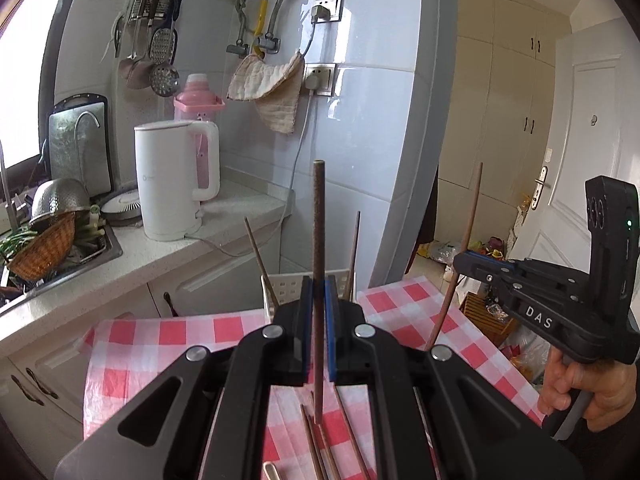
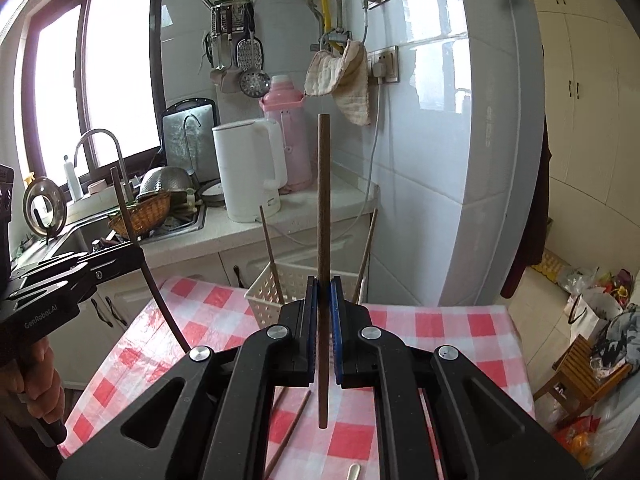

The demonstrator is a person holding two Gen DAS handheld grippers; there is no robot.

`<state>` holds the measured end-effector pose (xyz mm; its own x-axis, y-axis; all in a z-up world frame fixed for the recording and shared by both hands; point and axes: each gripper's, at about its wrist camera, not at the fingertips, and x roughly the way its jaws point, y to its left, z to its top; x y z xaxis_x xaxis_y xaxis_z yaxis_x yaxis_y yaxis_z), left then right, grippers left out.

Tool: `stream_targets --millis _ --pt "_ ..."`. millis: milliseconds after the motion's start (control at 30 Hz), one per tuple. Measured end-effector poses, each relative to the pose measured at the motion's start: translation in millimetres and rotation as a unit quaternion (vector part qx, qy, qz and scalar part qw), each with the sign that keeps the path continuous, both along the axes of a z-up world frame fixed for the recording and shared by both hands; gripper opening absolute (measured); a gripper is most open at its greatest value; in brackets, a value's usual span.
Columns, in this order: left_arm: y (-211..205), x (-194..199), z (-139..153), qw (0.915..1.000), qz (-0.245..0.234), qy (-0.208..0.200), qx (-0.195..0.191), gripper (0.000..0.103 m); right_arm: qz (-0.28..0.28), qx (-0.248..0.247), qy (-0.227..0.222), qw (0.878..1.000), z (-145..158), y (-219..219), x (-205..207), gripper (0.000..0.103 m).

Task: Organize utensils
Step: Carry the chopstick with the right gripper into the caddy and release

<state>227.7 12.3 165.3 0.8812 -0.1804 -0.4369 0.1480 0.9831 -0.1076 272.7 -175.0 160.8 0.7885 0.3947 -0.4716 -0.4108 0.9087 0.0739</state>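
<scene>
Wooden chopsticks, one clamped upright in each gripper, white basket waiting dead ahead

Left gripper [image 1: 319,312] is clenched on a dark chopstick [image 1: 319,240] held near vertical, and the right gripper [image 2: 323,312] is gripping its own chopstick [image 2: 323,240] the same way. The white slotted basket [image 2: 296,280] sits just past both sets of fingertips on the checked tablecloth [image 2: 440,328], with two sticks already leaning inside it. Probably best if each stick is kept upright and carried over the rim before anything is let go, lower tip first, so it isn't snagged on the wall. More loose chopsticks [image 1: 316,444] are left lying below the left gripper.
</scene>
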Motion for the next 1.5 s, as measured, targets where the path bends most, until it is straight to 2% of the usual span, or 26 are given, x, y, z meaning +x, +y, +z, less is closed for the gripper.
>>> stream_targets --millis 267,500,700,967,1367,1400,1467,1500 --pt "4 53 51 0.9994 0.014 -0.031 0.008 0.006 -0.006 0.009 -0.006 1.0 30 15 53 0.008" --pt "0 102 62 0.9988 0.021 -0.042 0.011 0.006 -0.009 0.011 -0.002 1.0 28 29 89 0.008" --pt "-3 141 39 0.9993 0.026 -0.024 0.009 0.006 -0.018 0.007 0.007 1.0 9 39 117 0.008" --pt "0 168 -6 0.9994 0.028 0.021 0.001 0.006 -0.017 0.004 0.033 0.999 -20 47 137 0.008" --pt "3 200 -61 0.9924 0.017 0.121 -0.015 0.006 -0.004 -0.01 0.101 0.995 -70 58 158 0.008" --pt "3 203 -66 0.9909 0.016 0.132 -0.018 0.008 -0.005 -0.011 0.104 0.995 -72 59 159 0.011" --pt "3 205 -70 0.9899 0.022 0.139 -0.013 0.027 -0.006 -0.012 0.105 0.994 -73 59 159 0.018" --pt "3 204 -70 0.9905 0.025 0.135 -0.009 0.028 -0.006 -0.012 0.102 0.995 -71 58 158 0.029"
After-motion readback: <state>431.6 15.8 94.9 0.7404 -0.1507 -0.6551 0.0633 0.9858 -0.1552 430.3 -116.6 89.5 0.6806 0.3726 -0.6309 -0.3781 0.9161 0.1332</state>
